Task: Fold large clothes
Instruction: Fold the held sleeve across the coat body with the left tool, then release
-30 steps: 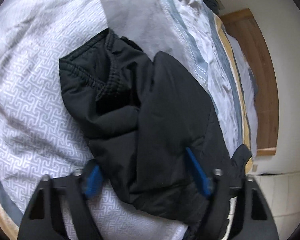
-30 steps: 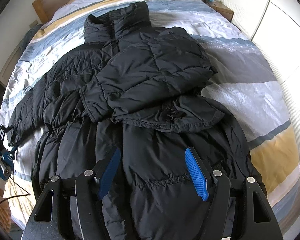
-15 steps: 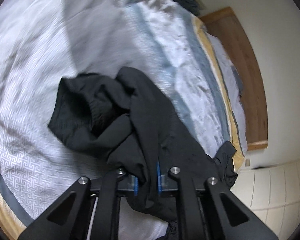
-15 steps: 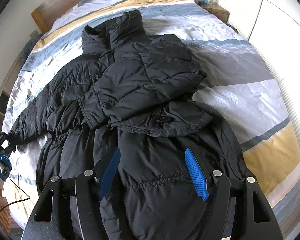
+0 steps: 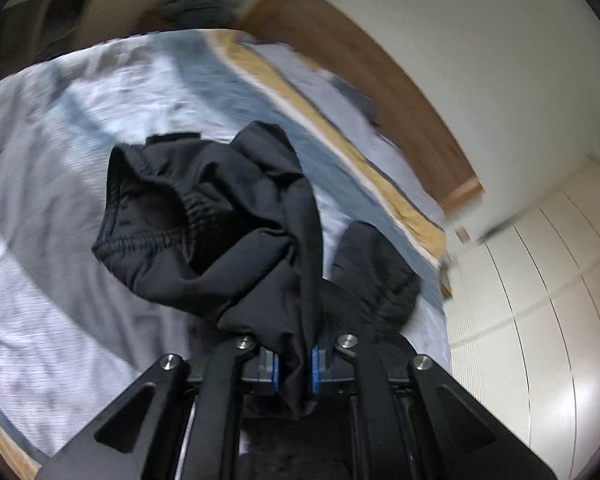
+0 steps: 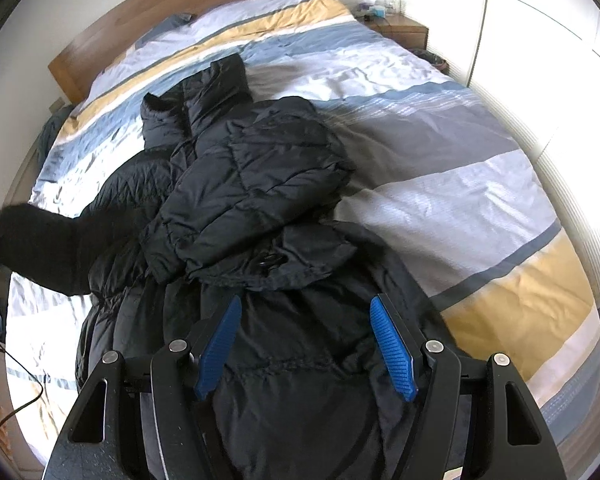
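I'm clamping left gripper on sleeve, cuff hanging mid-frame over bed | right gripper hanging spread wide, jacket lying frame centre, just beyond fingertips

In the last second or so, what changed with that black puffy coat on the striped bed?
The left gripper shut on the black quilted coat's cuffed sleeve and lifted it off the striped duvet; the right wrist view shows that sleeve now raised at the left. The right gripper stayed open above the coat's lower body, whose folded right sleeve is unmoved.
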